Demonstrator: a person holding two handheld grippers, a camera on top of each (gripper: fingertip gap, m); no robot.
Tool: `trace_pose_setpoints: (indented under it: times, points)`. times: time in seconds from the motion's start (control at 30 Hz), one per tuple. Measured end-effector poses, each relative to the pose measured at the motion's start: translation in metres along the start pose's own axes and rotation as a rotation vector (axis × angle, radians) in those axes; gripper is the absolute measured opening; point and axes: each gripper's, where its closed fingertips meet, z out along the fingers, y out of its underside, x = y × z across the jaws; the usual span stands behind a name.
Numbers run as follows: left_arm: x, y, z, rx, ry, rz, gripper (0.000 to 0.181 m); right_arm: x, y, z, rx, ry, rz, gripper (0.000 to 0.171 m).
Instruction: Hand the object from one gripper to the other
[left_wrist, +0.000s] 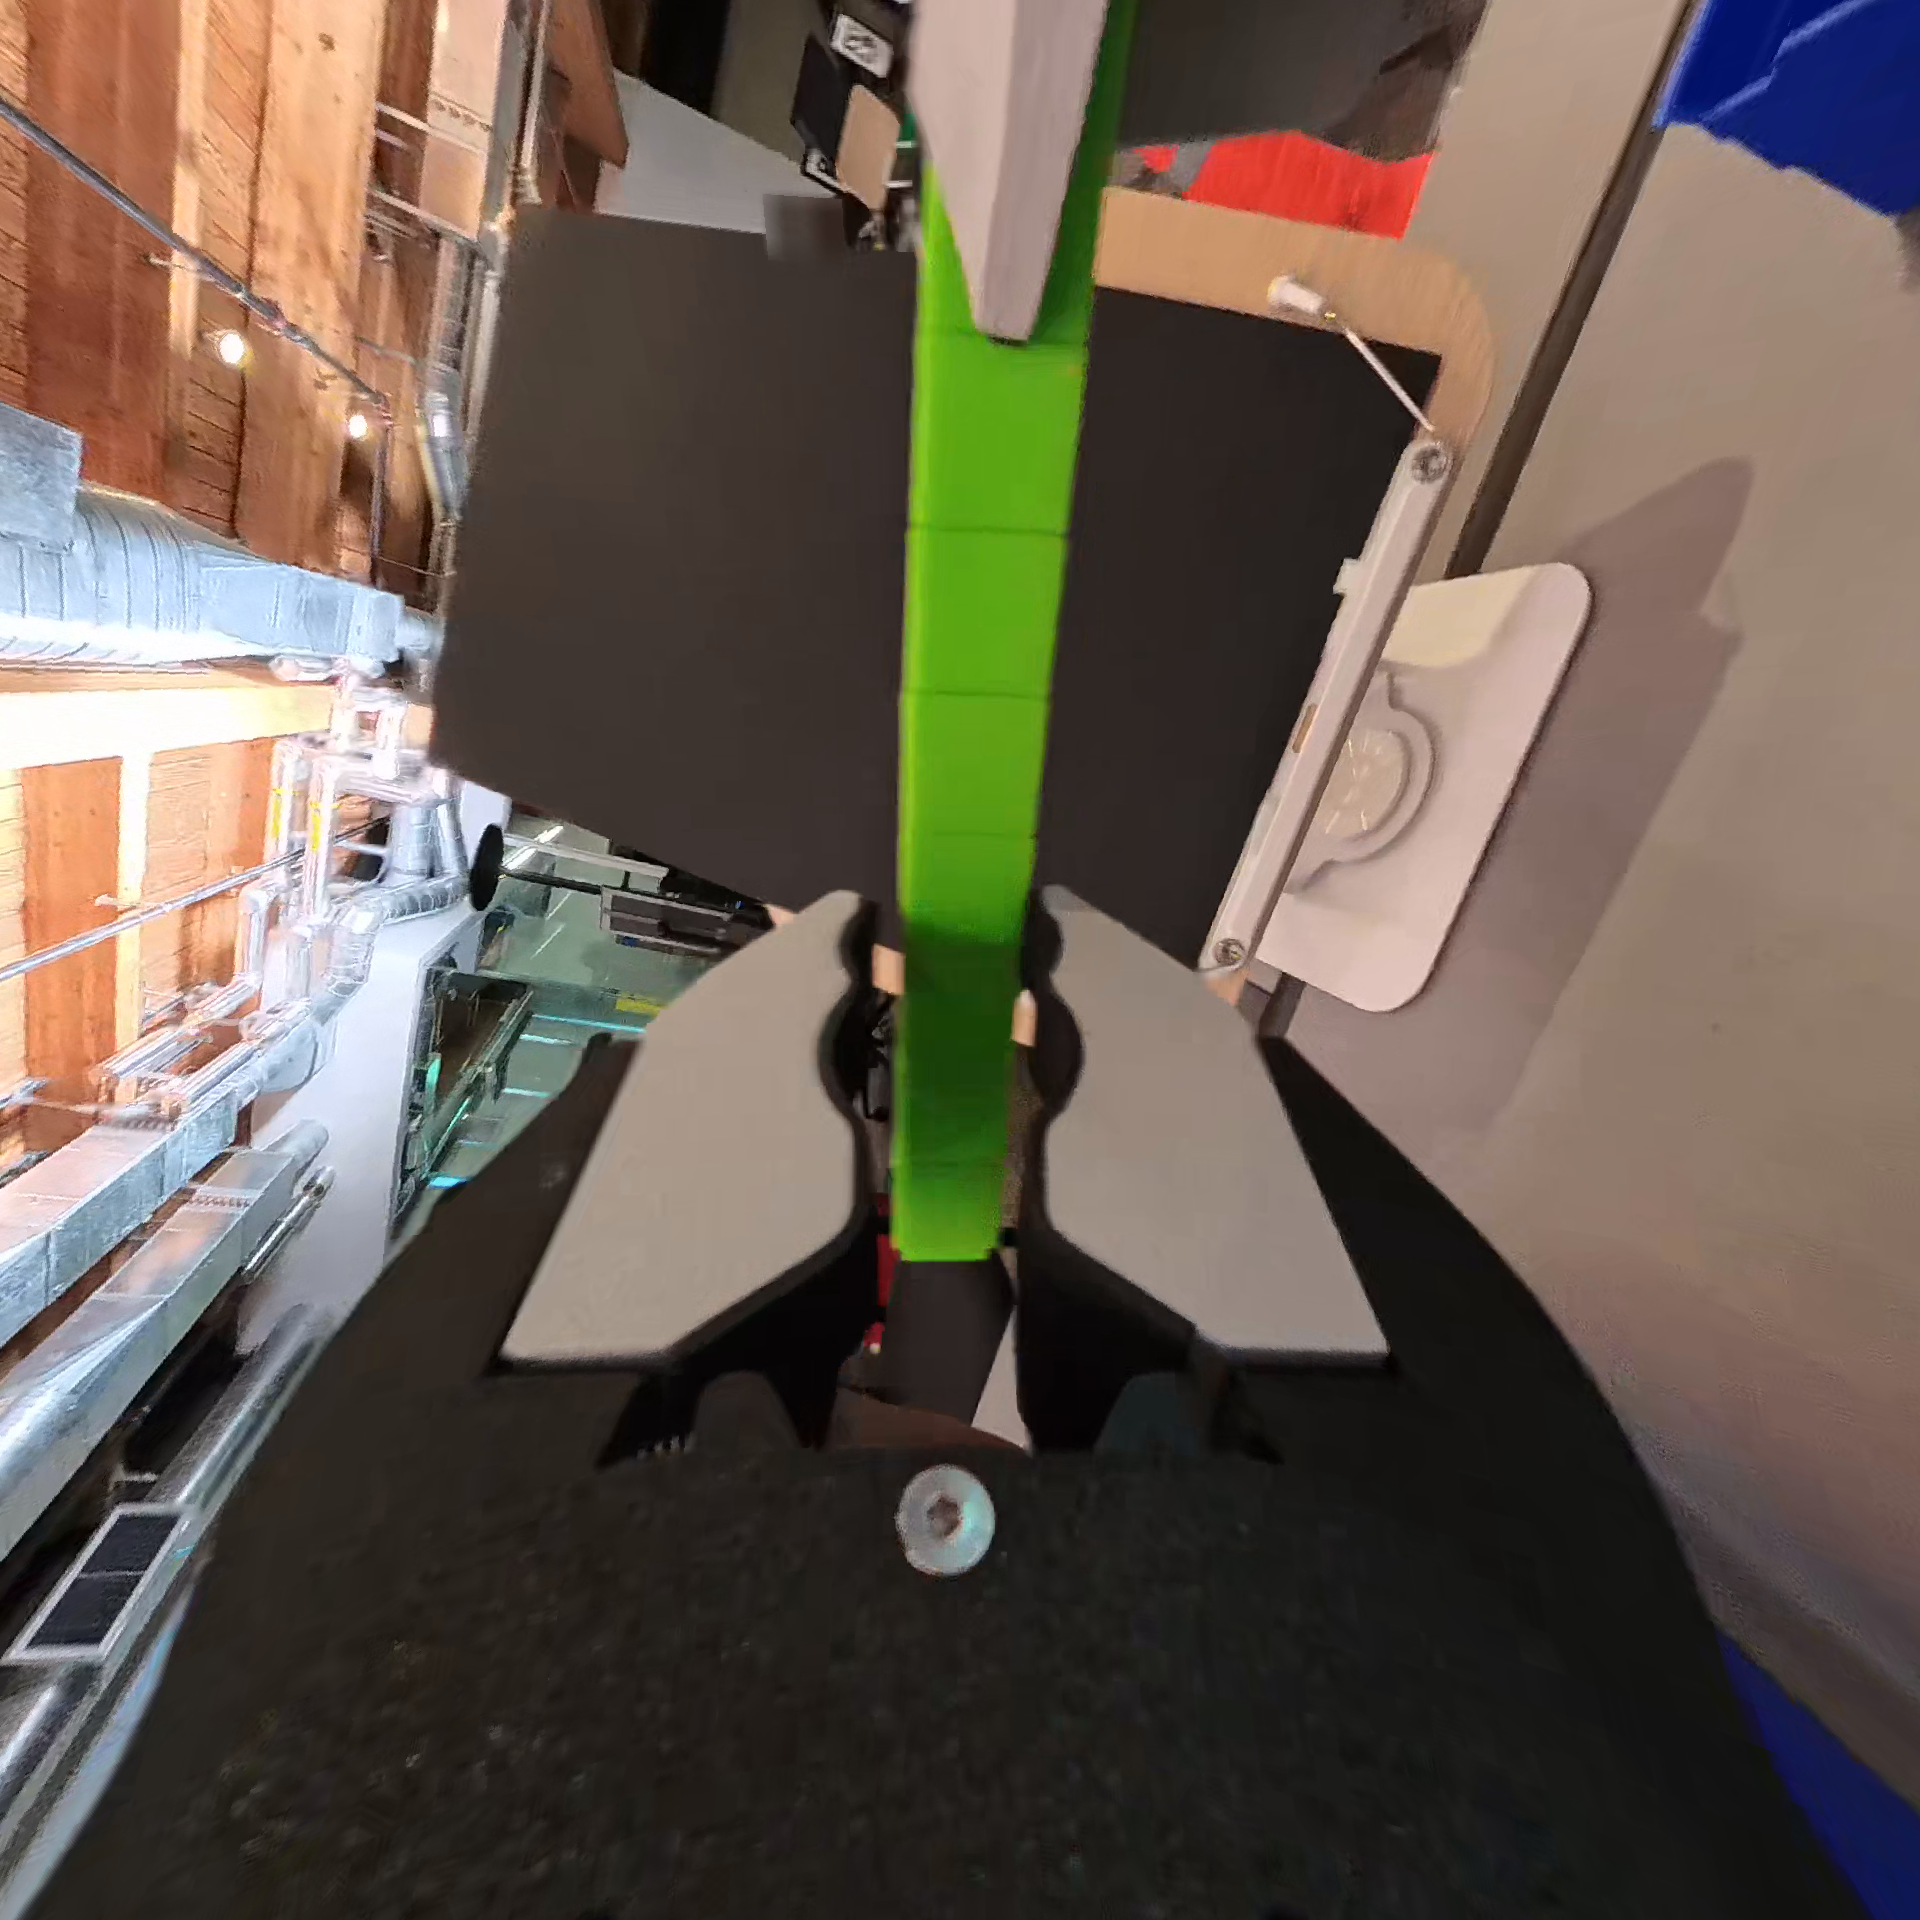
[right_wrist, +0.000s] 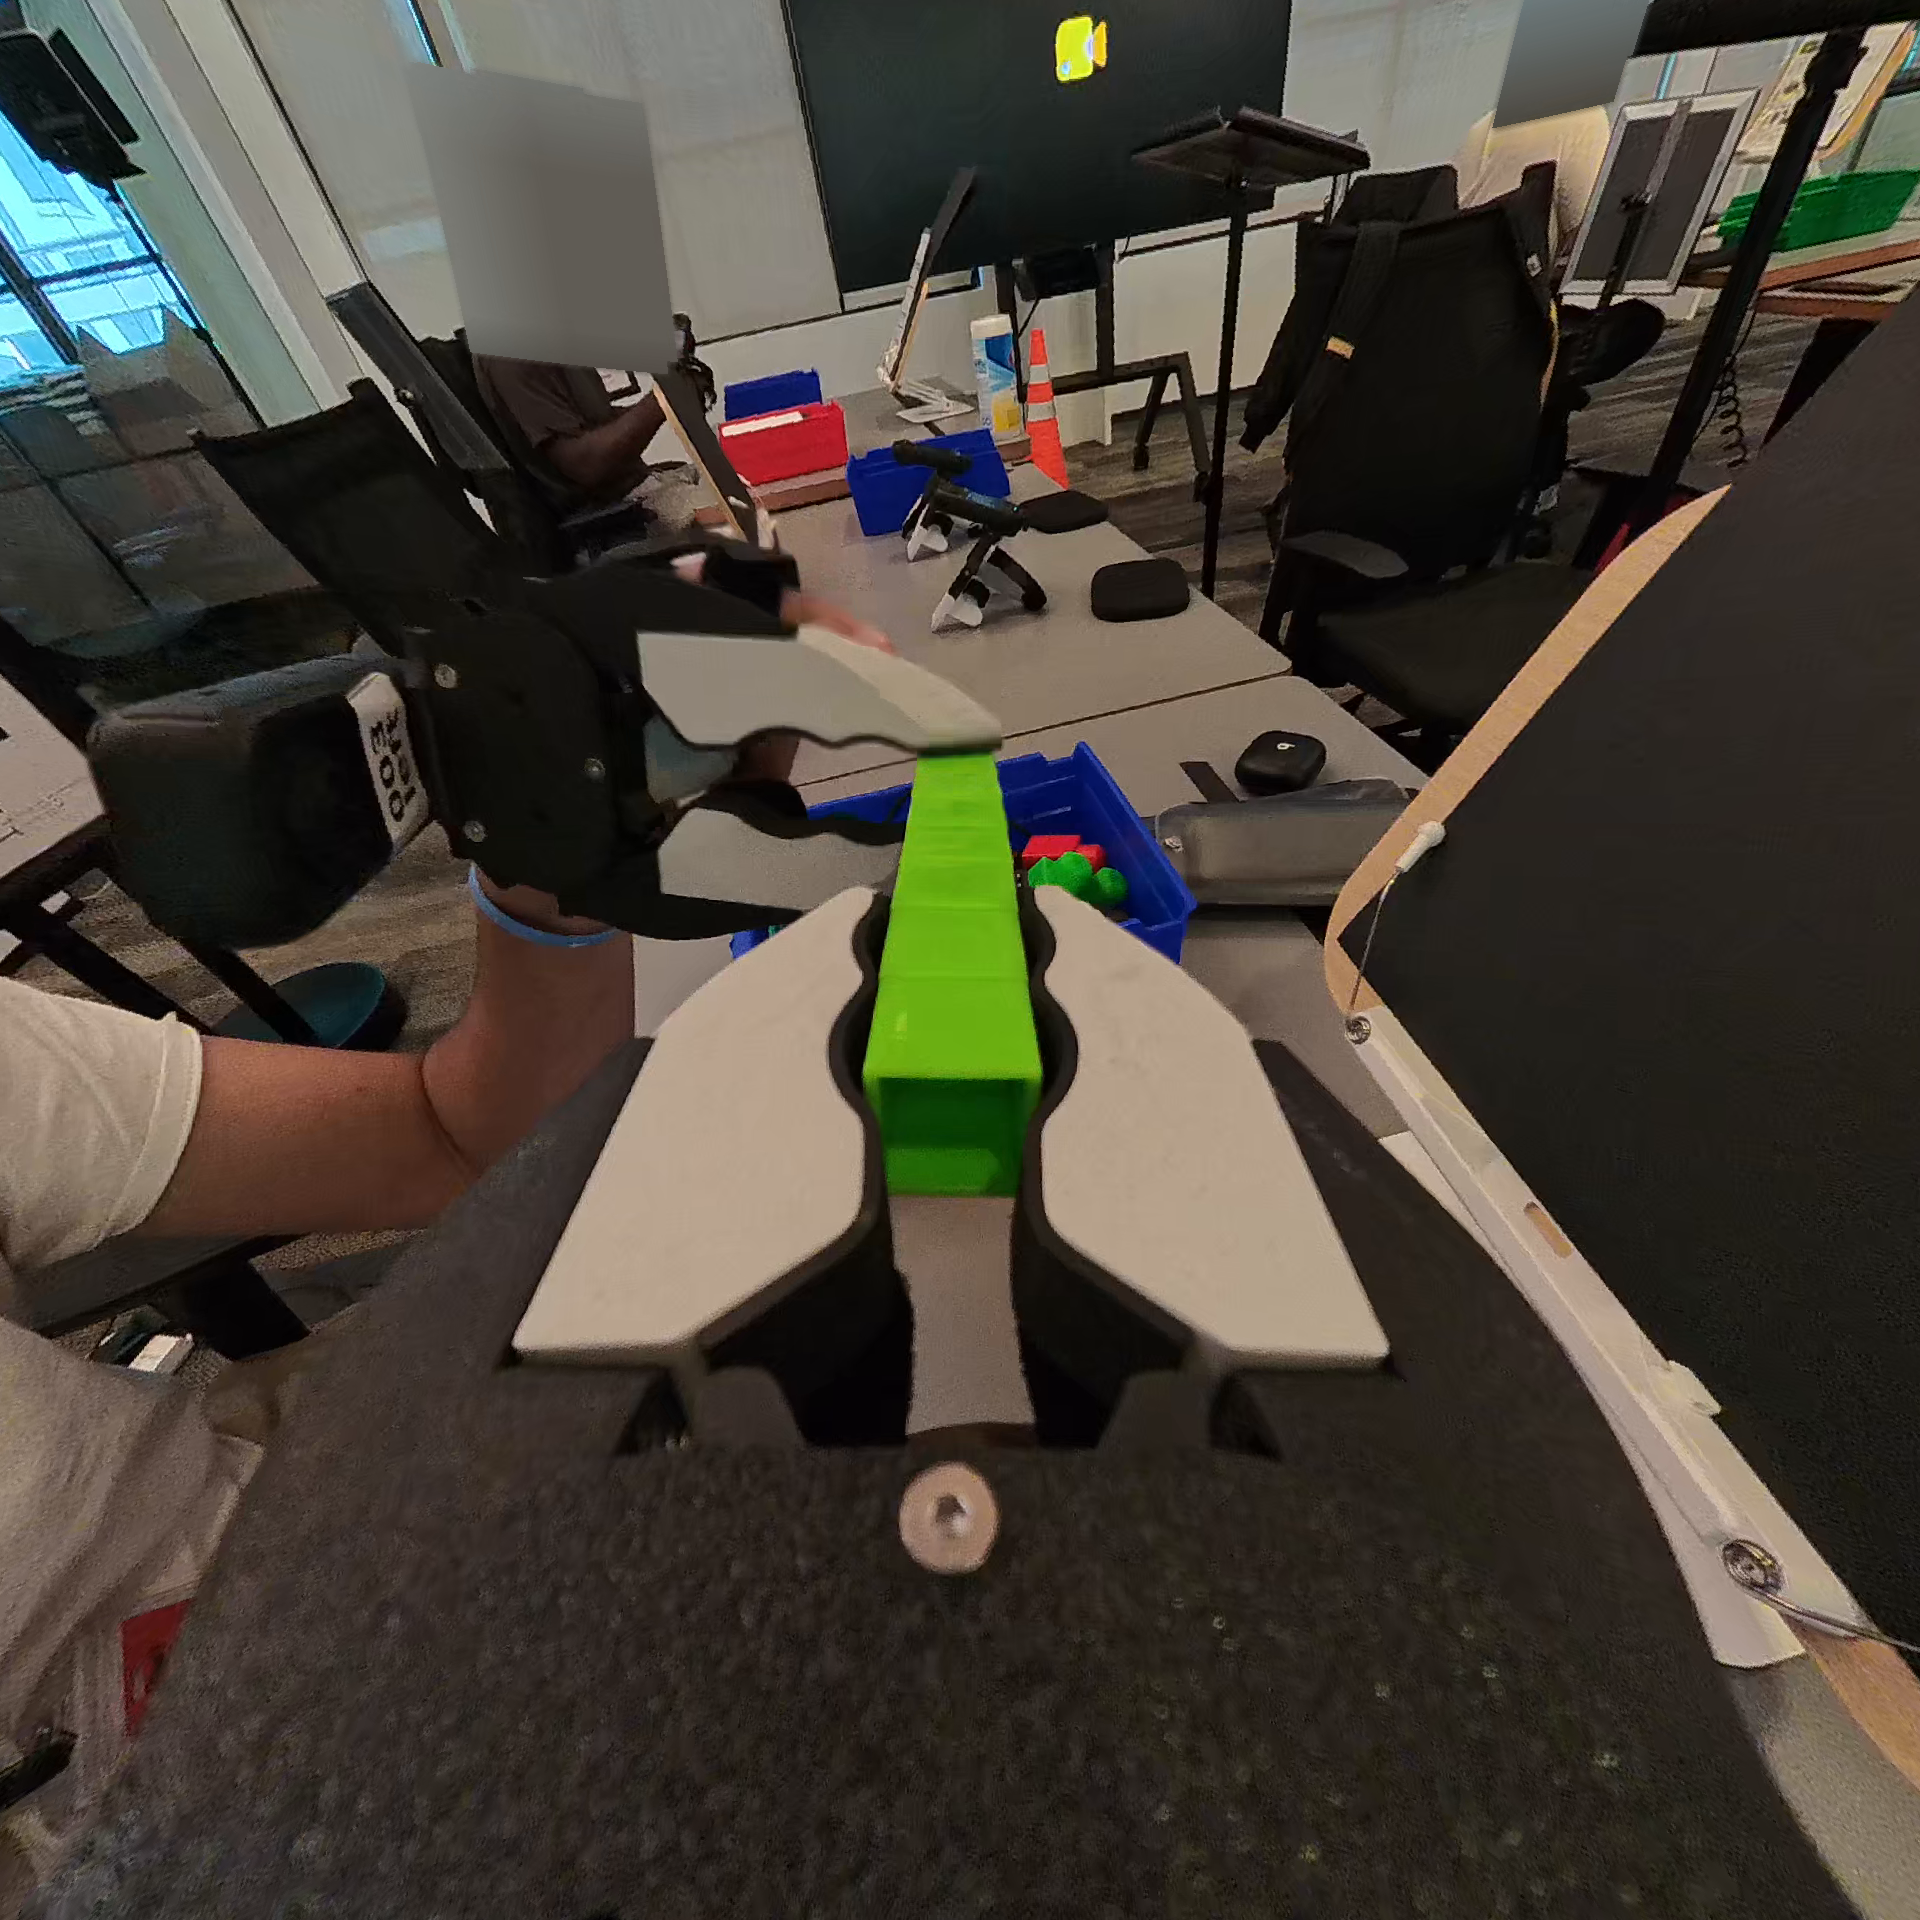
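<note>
Left wrist view: my left gripper (left_wrist: 951, 940) is clamped on one end of the green block bar (left_wrist: 982, 623), which runs straight ahead; the right gripper's finger (left_wrist: 1003, 156) touches its far end before a black panel (left_wrist: 675, 540). Right wrist view: my right gripper (right_wrist: 956, 956) is closed on the near end of the bar (right_wrist: 951, 987), while the left gripper (right_wrist: 883, 790) pinches the far end above the blue bin (right_wrist: 1143, 862) on the grey table (right_wrist: 1247, 966).
</note>
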Motion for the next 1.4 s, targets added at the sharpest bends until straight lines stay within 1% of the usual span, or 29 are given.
trace_pose_setpoints:
  times: [0.03, 0.1, 0.2, 0.3, 0.37, 0.47, 0.5, 0.53, 0.6, 0.63, 0.7, 0.77, 0.83, 0.9, 0.97, 1.0, 1.1, 1.17, 1.23, 1.3, 1.37, 1.4]
  points:
    - [0.003, 0.0, 0.001, 0.002, 0.018, 0.003, 0.022, 0.0, 0.0, 0.0, 0.0, 0.001, 0.003, 0.023]
    - [0.001, 0.0, 0.004, 0.001, 0.023, -0.016, 0.022, 0.002, -0.001, 0.0, 0.005, 0.012, 0.004, 0.023]
    - [-0.004, -0.002, 0.01, 0.03, 0.017, -0.066, 0.022, 0.004, -0.009, -0.003, 0.063, 0.02, 0.008, 0.023]
    - [-0.004, -0.005, 0.014, 0.066, 0.033, -0.109, 0.022, 0.004, -0.016, -0.005, 0.118, 0.0, 0.026, 0.026]
    - [-0.005, -0.007, 0.016, 0.096, 0.038, -0.132, 0.022, 0.001, -0.022, -0.007, 0.159, -0.023, 0.024, 0.03]
    - [-0.01, -0.011, 0.016, 0.164, 0.043, -0.193, 0.022, -0.007, -0.042, -0.017, 0.304, -0.092, 0.042, 0.059]
    - [-0.014, -0.012, 0.015, 0.195, 0.045, -0.238, 0.022, -0.007, -0.046, -0.021, 0.34, -0.108, 0.073, 0.073]
    - [-0.018, -0.012, 0.014, 0.227, 0.057, -0.298, 0.022, -0.004, -0.049, -0.024, 0.364, -0.114, 0.097, 0.083]
    - [-0.029, -0.013, 0.01, 0.314, 0.093, -0.458, 0.022, 0.005, -0.05, -0.028, 0.4, -0.076, 0.101, 0.096]
    - [-0.036, -0.015, 0.006, 0.373, 0.122, -0.552, 0.022, 0.01, -0.048, -0.026, 0.392, -0.037, 0.077, 0.097]
    - [-0.049, -0.018, -0.002, 0.488, 0.193, -0.763, 0.021, 0.012, -0.039, -0.015, 0.335, 0.011, -0.006, 0.094]
    - [-0.06, -0.02, -0.008, 0.57, 0.255, -0.95, 0.022, 0.008, -0.031, 0.002, 0.279, 0.04, -0.099, 0.093]
    - [-0.067, -0.022, -0.012, 0.642, 0.309, -1.084, 0.022, 0.006, -0.028, 0.02, 0.255, 0.073, -0.169, 0.086]
    - [-0.07, -0.023, -0.011, 0.678, 0.355, -1.199, 0.022, 0.002, -0.025, 0.039, 0.252, 0.095, -0.224, 0.082]
    - [-0.07, -0.025, -0.01, 0.712, 0.412, -1.31, 0.022, 0.002, -0.024, 0.057, 0.281, 0.15, -0.325, 0.083]
    - [-0.07, -0.026, -0.01, 0.729, 0.442, -1.357, 0.022, 0.003, -0.025, 0.064, 0.314, 0.207, -0.403, 0.082]
    - [-0.069, -0.027, -0.007, 0.746, 0.5, -1.461, 0.022, 0.015, -0.026, 0.066, 0.441, 0.474, -0.615, 0.061]
    - [-0.068, -0.025, -0.004, 0.732, 0.499, -1.512, 0.022, 0.012, -0.025, 0.066, 0.506, 0.58, -0.715, 0.051]
    - [-0.068, -0.028, -0.004, 0.759, 0.531, -1.576, 0.022, 0.009, -0.02, 0.076, 0.493, 0.609, -0.768, 0.051]
    - [-0.064, -0.032, -0.002, 0.767, 0.578, -1.632, 0.022, 0.009, -0.021, 0.076, 0.531, 0.663, -0.767, 0.047]
    - [-0.063, -0.034, -0.001, 0.778, 0.602, -1.671, 0.022, 0.012, -0.023, 0.069, 0.584, 0.706, -0.751, 0.038]
    - [-0.06, -0.036, 0.0, 0.772, 0.627, -1.677, 0.022, 0.011, -0.025, 0.062, 0.626, 0.726, -0.754, 0.03]
